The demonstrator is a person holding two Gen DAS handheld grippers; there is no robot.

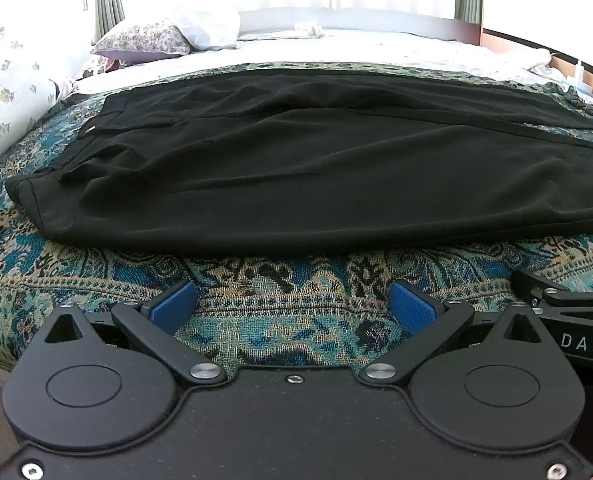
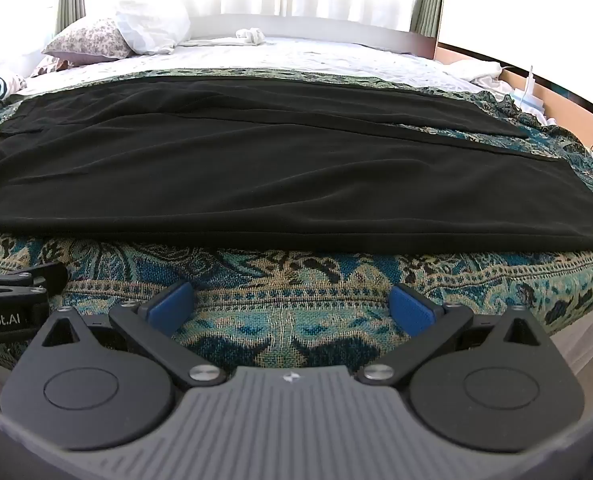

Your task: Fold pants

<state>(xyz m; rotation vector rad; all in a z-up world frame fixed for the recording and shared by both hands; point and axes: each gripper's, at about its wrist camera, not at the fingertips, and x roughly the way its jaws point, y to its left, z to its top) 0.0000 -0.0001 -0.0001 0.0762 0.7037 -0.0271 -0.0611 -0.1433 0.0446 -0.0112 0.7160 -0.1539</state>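
Black pants lie flat across a patterned teal bedspread, waistband at the left, legs running right. In the right wrist view the pants span the frame, with the leg hems at the right. My left gripper is open and empty, hovering over the bedspread just short of the pants' near edge. My right gripper is open and empty, also just short of the near edge. Each gripper shows at the edge of the other's view.
Pillows and white sheets lie at the far end of the bed. A rolled floral quilt lies at the left. A wooden bed frame and small items are at the right. Bright curtained window behind.
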